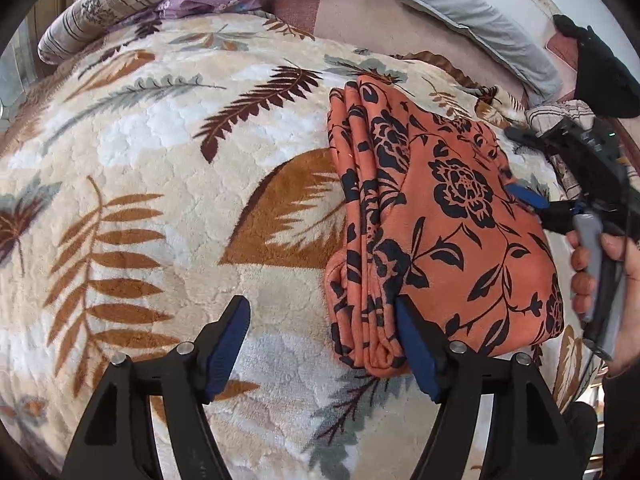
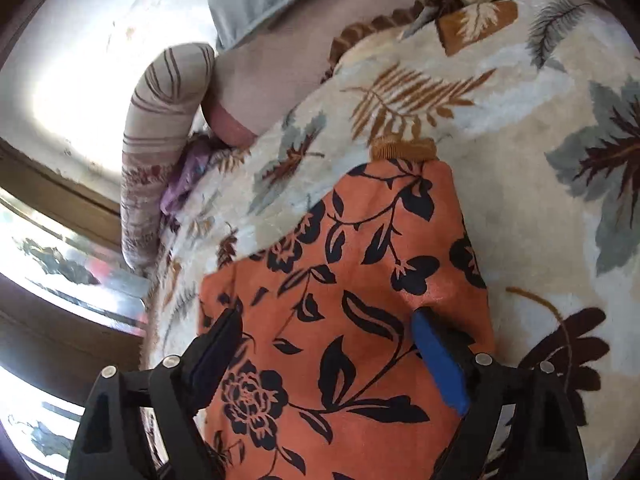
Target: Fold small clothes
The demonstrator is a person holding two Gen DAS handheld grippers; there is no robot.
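garment (image 1: 448, 216): folded, on blanket (image 1: 160, 160) of bed | left hand-held gripper (image 1: 324, 320): wide, one pad at garment edge | right hand-held gripper (image 2: 328, 328): wide, over garment, gripping nothing

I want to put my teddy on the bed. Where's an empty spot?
The blanket is bare left of the orange cloth, down to the striped pillow. The cloth's right side is crowded: the right gripper and a hand are there.

A bed under a leaf-print fleece blanket (image 1: 160, 152) — striped pillow (image 1: 100, 12) at its edge, grey cushion (image 1: 472, 12) beyond, daylight glaring off the pale wall (image 2: 80, 60) — window (image 2: 60, 256) below.
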